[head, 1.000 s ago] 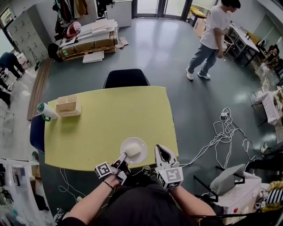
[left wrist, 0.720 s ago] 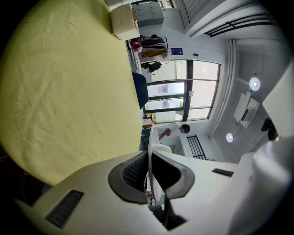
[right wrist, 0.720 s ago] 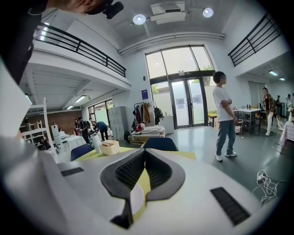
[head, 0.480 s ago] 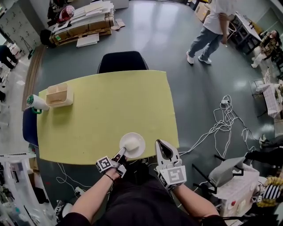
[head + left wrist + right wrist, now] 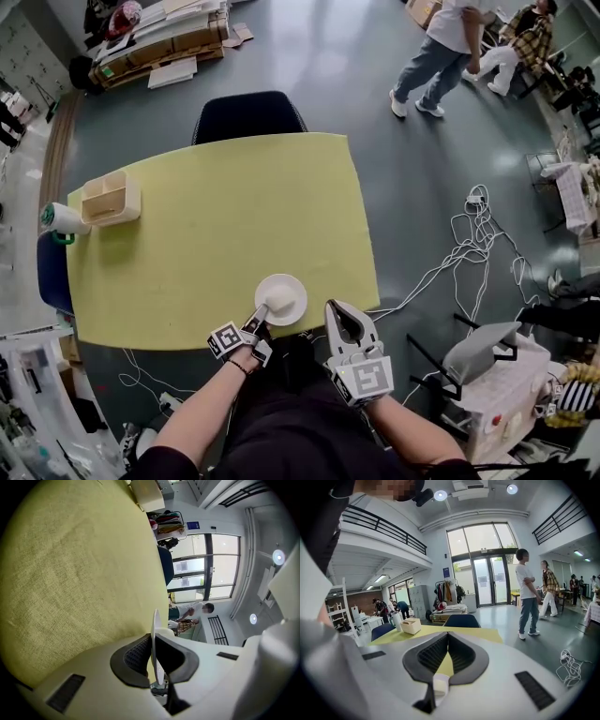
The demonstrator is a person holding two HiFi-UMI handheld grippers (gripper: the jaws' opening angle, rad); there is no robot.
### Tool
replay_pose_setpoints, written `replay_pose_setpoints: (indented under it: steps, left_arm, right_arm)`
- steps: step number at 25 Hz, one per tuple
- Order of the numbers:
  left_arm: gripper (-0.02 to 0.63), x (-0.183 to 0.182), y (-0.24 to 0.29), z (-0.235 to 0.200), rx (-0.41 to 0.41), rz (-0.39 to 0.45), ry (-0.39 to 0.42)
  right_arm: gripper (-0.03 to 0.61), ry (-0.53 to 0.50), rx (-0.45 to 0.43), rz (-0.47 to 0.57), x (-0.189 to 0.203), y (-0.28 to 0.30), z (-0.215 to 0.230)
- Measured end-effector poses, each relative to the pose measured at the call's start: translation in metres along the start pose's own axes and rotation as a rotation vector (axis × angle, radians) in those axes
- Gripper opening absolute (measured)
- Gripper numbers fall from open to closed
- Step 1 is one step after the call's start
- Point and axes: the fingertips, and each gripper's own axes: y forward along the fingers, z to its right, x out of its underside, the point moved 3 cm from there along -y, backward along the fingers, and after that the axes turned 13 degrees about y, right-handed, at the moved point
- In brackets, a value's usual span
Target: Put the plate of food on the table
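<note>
While left hand-held gripper (image 5: 259, 319) clamps plate (image 5: 296, 291) rim, pale food (image 5: 277, 301) sits inside; right hand-held gripper (image 5: 339, 309) closed.

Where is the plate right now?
Head view: the plate is at the yellow table's near edge, right of centre, its rim held by the left gripper.

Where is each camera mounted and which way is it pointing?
Head view: on the person's head, facing steeply down at the yellow table; forearms, left gripper and right gripper show.
Left gripper view: on the left gripper, facing across the table toward windows; its jaws grip the plate rim.
Right gripper view: on the right gripper, facing over the table toward glass doors; its jaws are together, empty.
Shared: the plate, in head and left gripper views.
</note>
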Motion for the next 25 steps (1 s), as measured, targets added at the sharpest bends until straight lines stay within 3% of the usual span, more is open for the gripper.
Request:
replay_pose_setpoints:
  steps: [8, 15, 25]
  left_arm:
    - [0.031, 0.007, 0.007, -0.012, -0.053, -0.039, 0.026]
    - [0.031, 0.005, 0.01, -0.015, -0.118, -0.015, 0.044]
    - [0.08, -0.003, 0.008, -0.004, -0.325, -0.032, 0.327]
  right_arm:
    - [0.012, 0.022, 0.001, -0.018, 0.012, 0.007, 0.002]
    - [0.012, 0.041, -0.012, -0.035, 0.022, 0.012, 0.001]
    - [0.012, 0.054, -0.022, -0.046, 0.029, 0.007, 0.001]
